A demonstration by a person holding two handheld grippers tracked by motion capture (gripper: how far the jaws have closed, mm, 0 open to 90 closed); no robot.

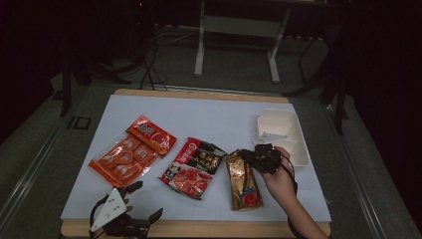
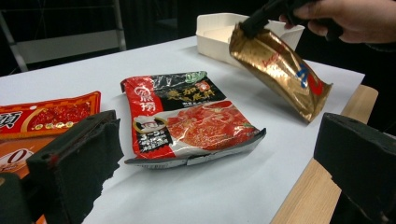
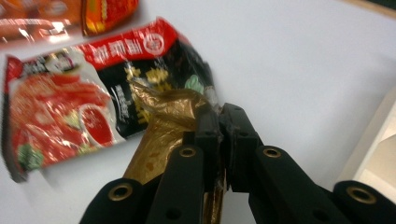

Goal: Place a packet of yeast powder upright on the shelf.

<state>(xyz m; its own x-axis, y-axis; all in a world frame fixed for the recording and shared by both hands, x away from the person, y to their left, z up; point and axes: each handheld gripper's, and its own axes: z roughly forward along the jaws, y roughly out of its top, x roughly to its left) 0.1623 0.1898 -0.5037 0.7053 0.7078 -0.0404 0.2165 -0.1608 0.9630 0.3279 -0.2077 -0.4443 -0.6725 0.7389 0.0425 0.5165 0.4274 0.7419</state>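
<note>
A gold foil packet (image 1: 244, 184) lies right of centre on the white table top. My right gripper (image 1: 247, 154) is shut on its far end. In the left gripper view the gold packet (image 2: 280, 70) hangs tilted from the right gripper (image 2: 254, 23), its low corner near the table surface. The right gripper view has the pinched gold foil (image 3: 163, 121) crumpled between the right gripper's (image 3: 219, 121) closed jaws. My left gripper (image 1: 143, 201) stands open at the table's front left edge, nothing between its jaws (image 2: 215, 163).
A red and black noodle packet (image 1: 194, 167) lies at the centre, left of the gold one. An orange snack packet (image 1: 132, 152) lies further left. A white tray (image 1: 283, 132) sits at the right edge. The wooden table rim (image 1: 199, 228) runs along the front.
</note>
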